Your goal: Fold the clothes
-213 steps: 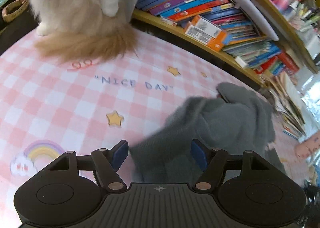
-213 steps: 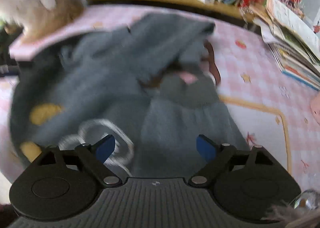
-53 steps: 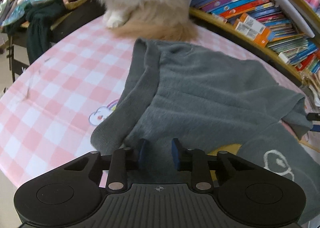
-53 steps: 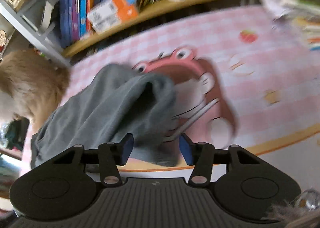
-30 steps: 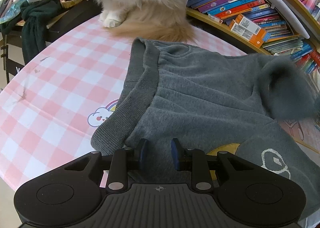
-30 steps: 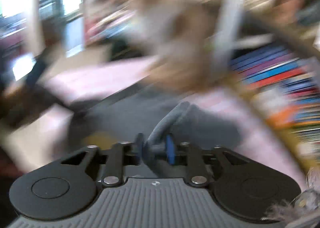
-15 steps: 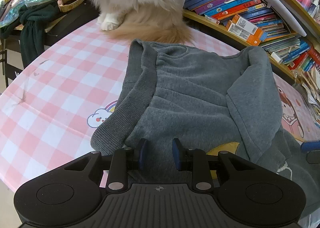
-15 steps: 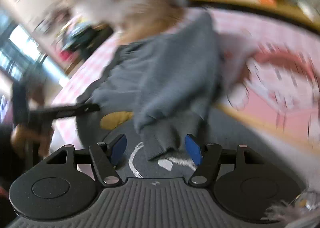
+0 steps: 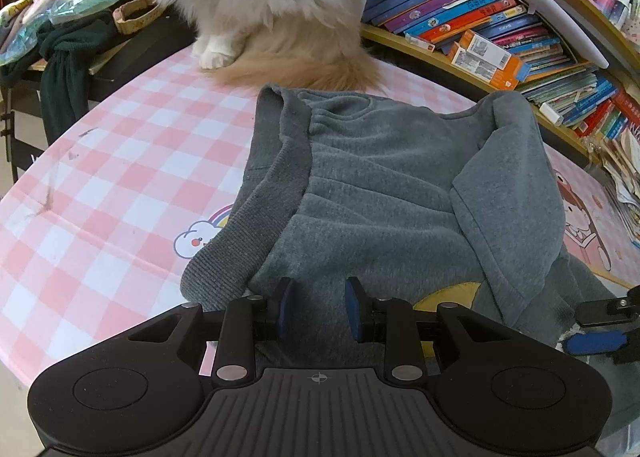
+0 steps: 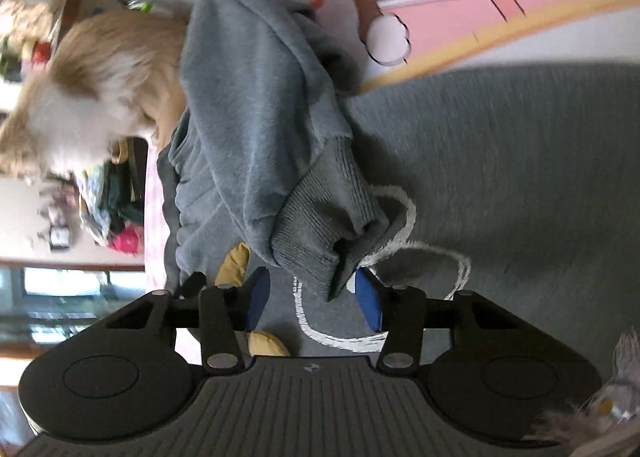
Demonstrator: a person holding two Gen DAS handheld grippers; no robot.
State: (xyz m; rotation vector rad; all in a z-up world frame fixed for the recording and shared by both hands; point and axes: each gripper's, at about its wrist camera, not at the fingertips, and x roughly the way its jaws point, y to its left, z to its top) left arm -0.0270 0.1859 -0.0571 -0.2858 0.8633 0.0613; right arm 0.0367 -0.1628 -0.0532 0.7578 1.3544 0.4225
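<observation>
Grey sweatshirt (image 9: 380, 185) spread on our pink checked counter (image 9: 112, 193), beside a fluffy cat (image 9: 272, 9).
Our left gripper (image 9: 318, 307) fingers sit narrowly apart, fabric between them; our right gripper (image 10: 310, 293) fingers are wide, the sleeve cuff (image 10: 320, 225) between them.

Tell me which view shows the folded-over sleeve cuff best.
Right wrist: the ribbed sleeve cuff fills the centre, just ahead of the open right gripper. Left wrist shows the sleeve lying across the sweater, its cuff end barely visible.

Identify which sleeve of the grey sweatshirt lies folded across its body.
The sleeve on the bookshelf side, its ribbed cuff by the open right claw. The other sleeve runs along the garment's edge.
</observation>
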